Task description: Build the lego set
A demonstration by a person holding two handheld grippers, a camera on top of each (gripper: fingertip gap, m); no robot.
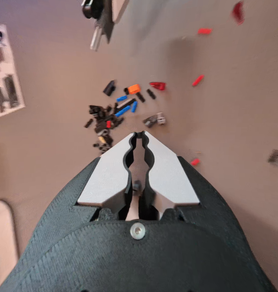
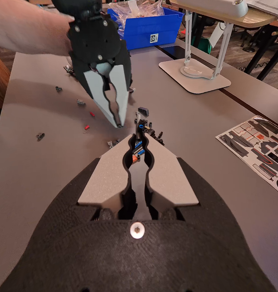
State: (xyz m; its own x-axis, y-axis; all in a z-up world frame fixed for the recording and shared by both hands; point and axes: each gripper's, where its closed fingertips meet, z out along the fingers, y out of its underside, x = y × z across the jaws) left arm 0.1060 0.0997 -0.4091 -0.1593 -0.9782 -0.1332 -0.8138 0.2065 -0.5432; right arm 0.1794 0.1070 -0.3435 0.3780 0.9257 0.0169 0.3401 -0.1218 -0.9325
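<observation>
My left gripper [image 1: 139, 134] is shut on a small black peg [image 1: 140, 135] held at its fingertips above the grey table [image 1: 56, 142]. It also shows in the right wrist view [image 2: 119, 125], tilted down, with the peg [image 2: 119, 126] at its tip. My right gripper [image 2: 138, 136] is shut on a black beam assembly [image 2: 140, 127] with a blue pin, held upright just right of the left gripper's tip. A pile of black, blue and orange Lego pieces [image 1: 113, 110] lies ahead of the left gripper. In the right wrist view the pile [image 2: 152, 134] is partly hidden behind the right fingers.
Red and grey pieces [image 2: 87, 127] lie scattered on the left of the table. A sticker sheet [image 2: 261, 150] lies at the right. A blue bin [image 2: 151, 30] and a white stand's base [image 2: 195, 75] are at the back. A person's arm [image 2: 24, 26] holds the left gripper. Tip to tip, the grippers are about 10 cm apart.
</observation>
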